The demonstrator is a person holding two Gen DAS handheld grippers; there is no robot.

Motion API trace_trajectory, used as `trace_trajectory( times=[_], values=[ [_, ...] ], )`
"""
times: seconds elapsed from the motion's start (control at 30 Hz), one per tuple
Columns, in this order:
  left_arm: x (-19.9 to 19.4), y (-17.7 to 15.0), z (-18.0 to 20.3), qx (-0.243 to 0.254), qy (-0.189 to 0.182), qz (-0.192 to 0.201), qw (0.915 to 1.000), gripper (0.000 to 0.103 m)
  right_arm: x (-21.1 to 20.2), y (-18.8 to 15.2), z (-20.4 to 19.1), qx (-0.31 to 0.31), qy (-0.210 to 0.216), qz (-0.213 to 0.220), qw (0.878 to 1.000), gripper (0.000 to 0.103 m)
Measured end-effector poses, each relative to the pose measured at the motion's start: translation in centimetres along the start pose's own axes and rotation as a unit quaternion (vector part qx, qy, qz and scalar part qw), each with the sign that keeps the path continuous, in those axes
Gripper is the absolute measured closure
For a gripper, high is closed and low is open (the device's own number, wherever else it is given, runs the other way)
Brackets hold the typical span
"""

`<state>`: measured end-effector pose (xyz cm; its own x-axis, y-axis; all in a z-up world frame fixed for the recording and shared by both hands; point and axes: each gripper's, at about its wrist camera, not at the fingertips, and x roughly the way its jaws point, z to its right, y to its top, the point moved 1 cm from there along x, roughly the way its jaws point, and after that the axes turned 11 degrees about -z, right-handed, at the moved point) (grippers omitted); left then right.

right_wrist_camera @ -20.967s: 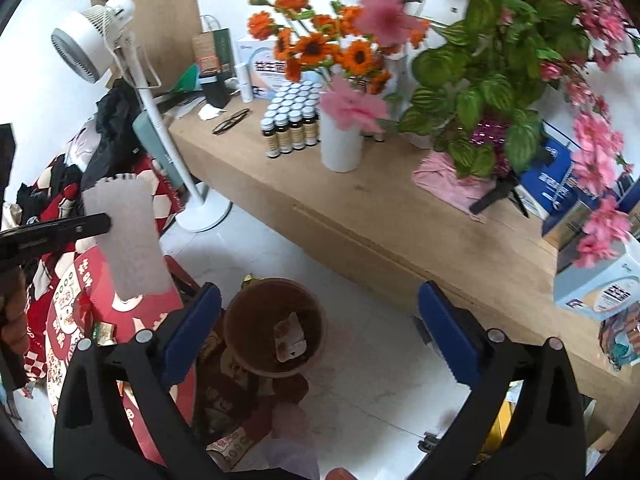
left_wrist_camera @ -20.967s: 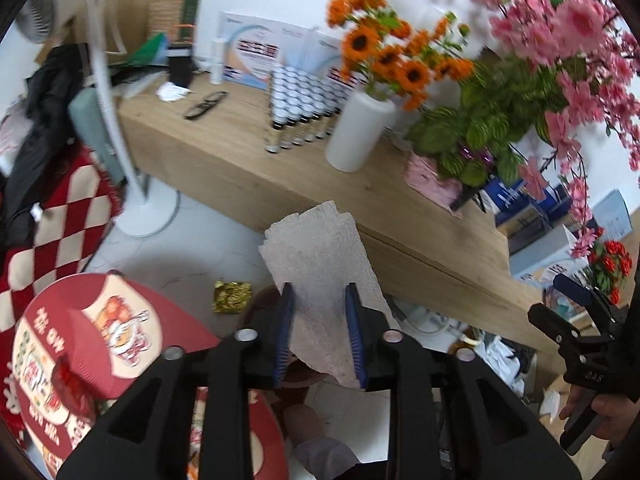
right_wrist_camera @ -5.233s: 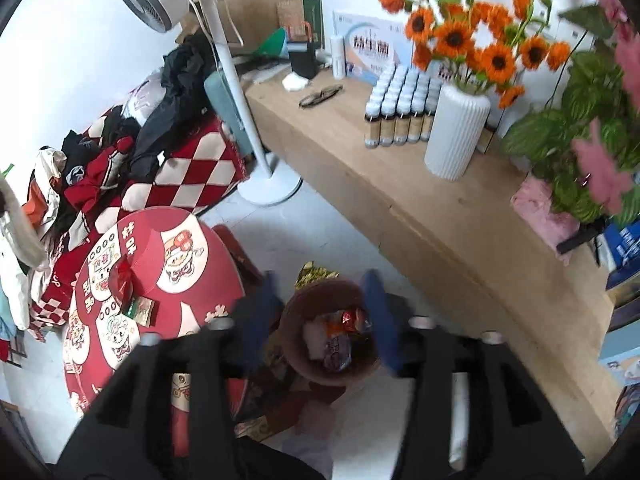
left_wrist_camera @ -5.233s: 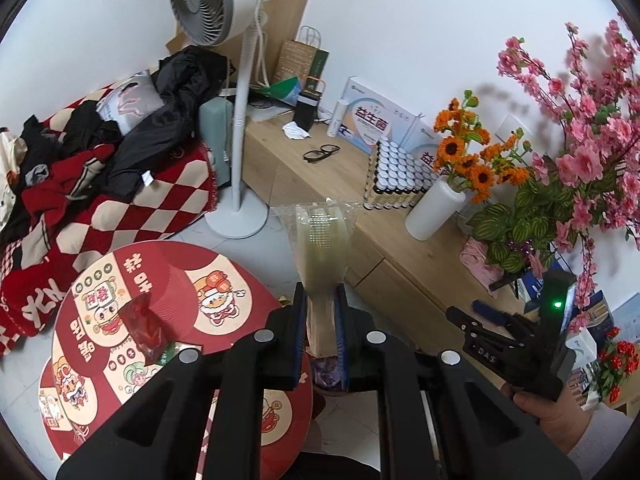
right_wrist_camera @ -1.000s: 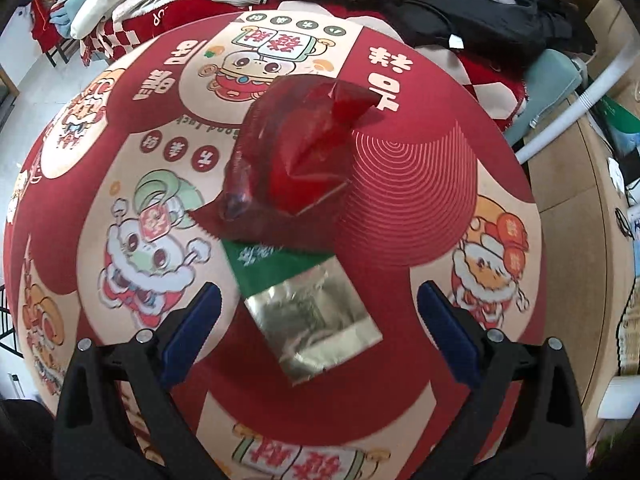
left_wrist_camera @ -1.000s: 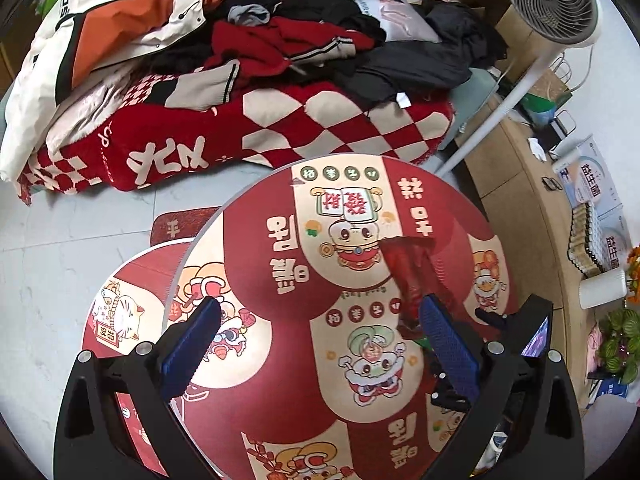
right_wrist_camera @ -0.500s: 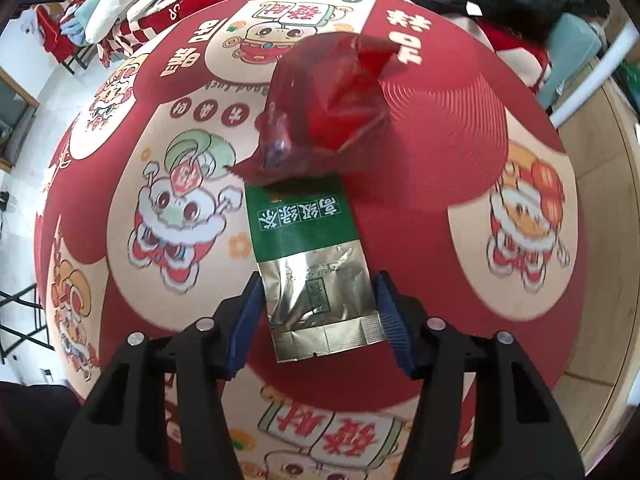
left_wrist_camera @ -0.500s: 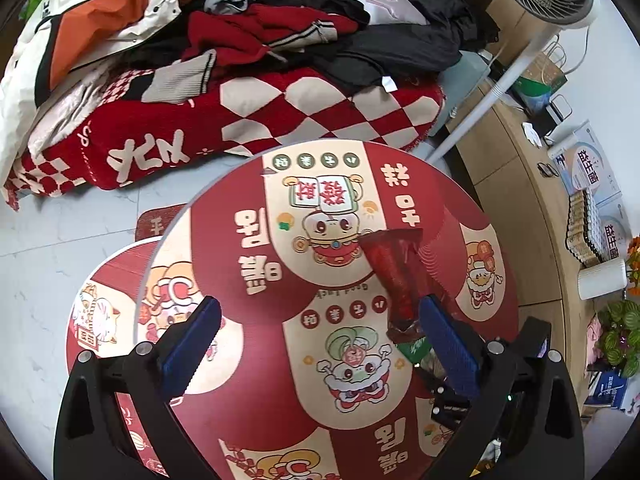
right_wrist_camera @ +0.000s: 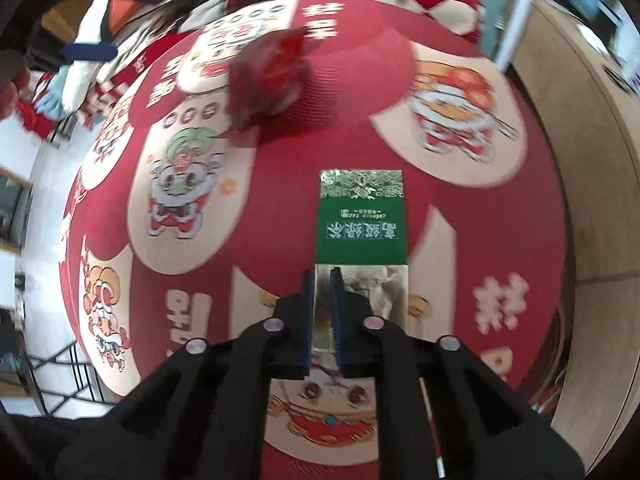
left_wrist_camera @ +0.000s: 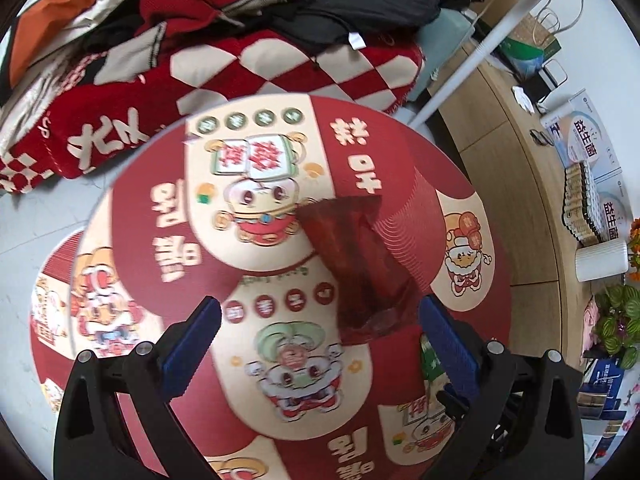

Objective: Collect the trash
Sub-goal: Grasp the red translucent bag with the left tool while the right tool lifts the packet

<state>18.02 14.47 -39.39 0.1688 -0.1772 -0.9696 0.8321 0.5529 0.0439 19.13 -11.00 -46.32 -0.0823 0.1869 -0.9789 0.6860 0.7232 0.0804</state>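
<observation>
Left wrist view: the left claw hangs spread wide over the round red bench, nothing between its blue pads. The red wrapper lies just beyond it, nearer the right pad, its near end about level with the pad tips. To take it well, I judge the claw should shift right until the wrapper sits midway, come down with the pads straddling its narrow width, and press together only once the tips are low on the bench, since the thin film could slip or crumple away. The wrapper is see-through dark red, creased, puffed up rather than flat, its far end open and ragged.

Right wrist view: the right claw has just been closing and now pinches the near left silver edge of the tea packet. The grip is off-centre, so a slow, straight lift seems wise. The packet is flat and rectangular: green middle with white characters, a gold-patterned far band, and a silver foil near end. The red wrapper sits far left, well apart.
</observation>
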Motion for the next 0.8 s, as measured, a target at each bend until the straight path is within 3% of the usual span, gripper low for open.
trace_trajectory(
  times=[0.2,0.23,0.27,0.33,0.37,0.5,0.67,0.7,0.73,0.8],
  values=[
    [3.0,1.1,1.6,-0.020,-0.003,-0.017,0.9997,0.006,-0.7,-0.5,3.3,0.033,0.018,0.008,0.999,0.091],
    [3.6,1.3,2.0,-0.020,-0.001,-0.018,0.9996,0.006,-0.7,-0.3,3.5,0.034,0.019,0.008,0.999,0.087],
    [3.9,1.4,2.3,-0.019,0.001,-0.019,0.9996,0.006,-0.7,0.0,3.7,0.038,0.016,0.012,0.999,0.078],
    [4.5,1.5,2.8,-0.016,0.007,-0.019,0.9997,0.006,-0.7,0.3,3.8,0.044,0.003,0.028,0.999,0.033],
    [4.6,1.5,2.9,-0.017,0.006,-0.018,0.9997,0.006,-0.7,0.6,3.7,0.045,-0.009,0.040,0.998,0.031],
    [4.7,1.5,3.1,-0.018,0.004,-0.017,0.9997,0.006,0.8,1.8,2.7,0.032,-0.009,0.031,0.999,0.032],
    [4.6,1.4,2.6,-0.014,0.007,-0.017,0.9997,0.006,2.8,2.2,0.5,-0.005,-0.050,0.019,0.999,0.023],
    [4.6,1.3,2.5,-0.013,0.006,-0.017,0.9997,0.006,3.0,2.0,0.2,-0.012,-0.072,0.021,0.997,0.027],
    [4.6,1.3,2.3,-0.013,0.007,-0.018,0.9997,0.006,2.8,1.8,0.2,-0.013,-0.076,0.025,0.997,0.043],
    [4.8,1.3,2.1,-0.014,0.006,-0.019,0.9997,0.006,2.3,1.6,0.6,-0.002,-0.062,0.028,0.998,0.055]
  ],
)
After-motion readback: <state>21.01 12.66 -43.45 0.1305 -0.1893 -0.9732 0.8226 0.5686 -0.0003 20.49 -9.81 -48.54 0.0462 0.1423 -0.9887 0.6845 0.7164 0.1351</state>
